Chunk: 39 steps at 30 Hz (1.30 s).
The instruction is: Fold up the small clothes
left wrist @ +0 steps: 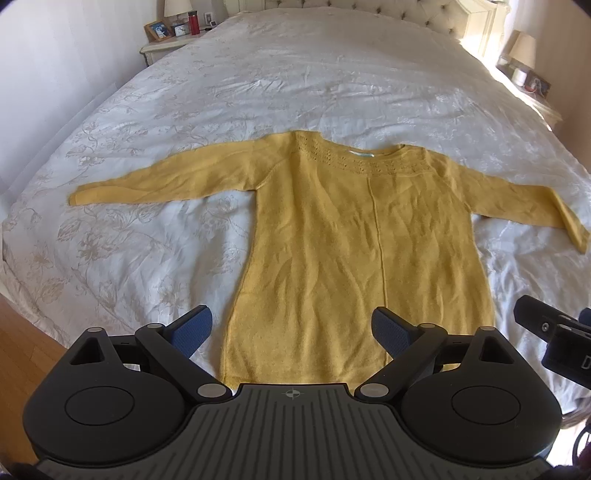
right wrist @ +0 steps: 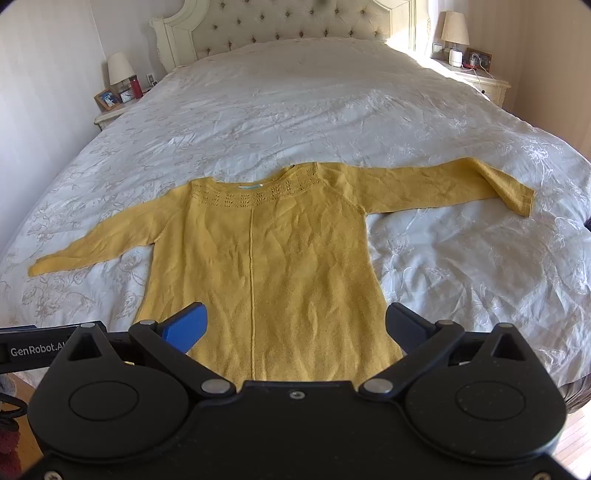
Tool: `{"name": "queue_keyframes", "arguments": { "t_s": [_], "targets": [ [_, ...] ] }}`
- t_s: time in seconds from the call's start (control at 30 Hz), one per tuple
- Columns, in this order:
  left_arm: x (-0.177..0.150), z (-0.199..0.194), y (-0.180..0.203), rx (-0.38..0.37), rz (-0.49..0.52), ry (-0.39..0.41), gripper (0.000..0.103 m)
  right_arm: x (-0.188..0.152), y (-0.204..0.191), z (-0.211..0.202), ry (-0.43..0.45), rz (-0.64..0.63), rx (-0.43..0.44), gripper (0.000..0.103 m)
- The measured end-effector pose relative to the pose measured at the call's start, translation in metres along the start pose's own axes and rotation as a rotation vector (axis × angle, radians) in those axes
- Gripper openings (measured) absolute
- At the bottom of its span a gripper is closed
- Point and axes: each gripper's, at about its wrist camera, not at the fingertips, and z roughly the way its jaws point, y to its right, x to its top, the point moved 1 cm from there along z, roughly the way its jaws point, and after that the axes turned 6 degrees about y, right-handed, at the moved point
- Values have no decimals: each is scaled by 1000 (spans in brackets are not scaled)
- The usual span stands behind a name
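Blue fingers [left wrist: 192, 328] on the left gripper [left wrist: 291, 326] are wide apart and hold nothing. So are those on the right gripper [right wrist: 295, 325]. Both hang just above the bottom edge of the yellow sweater [left wrist: 354, 236], lying flat with sleeves spread on the white bed [left wrist: 258, 74]. Farther back stand a lamp [right wrist: 120, 68] and a red bottle [left wrist: 193, 23].

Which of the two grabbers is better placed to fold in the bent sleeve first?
Probably the right gripper: the bent sleeve lies on its side of the yellow sweater. Both grippers are open and empty near the hem, so neither is committed.
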Motion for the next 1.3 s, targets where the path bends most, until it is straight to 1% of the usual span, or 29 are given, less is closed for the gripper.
{"name": "queue_keyframes", "arguments": {
  "t_s": [0.37, 0.8, 1.17, 1.3],
  "targets": [
    [3, 7, -13, -23, 8, -16, 94, -2, -15, 1, -8, 7, -14, 102],
    [2, 12, -21, -51, 23, -23, 94, -2, -20, -1, 0, 46, -28, 102],
    [7, 22, -31, -34, 12, -23, 94, 8, -33, 11, -6, 41, -8, 102],
    [11, 26, -33, -29, 7, -6, 94, 13, -36, 19, -17, 32, 4, 102]
  ]
}}
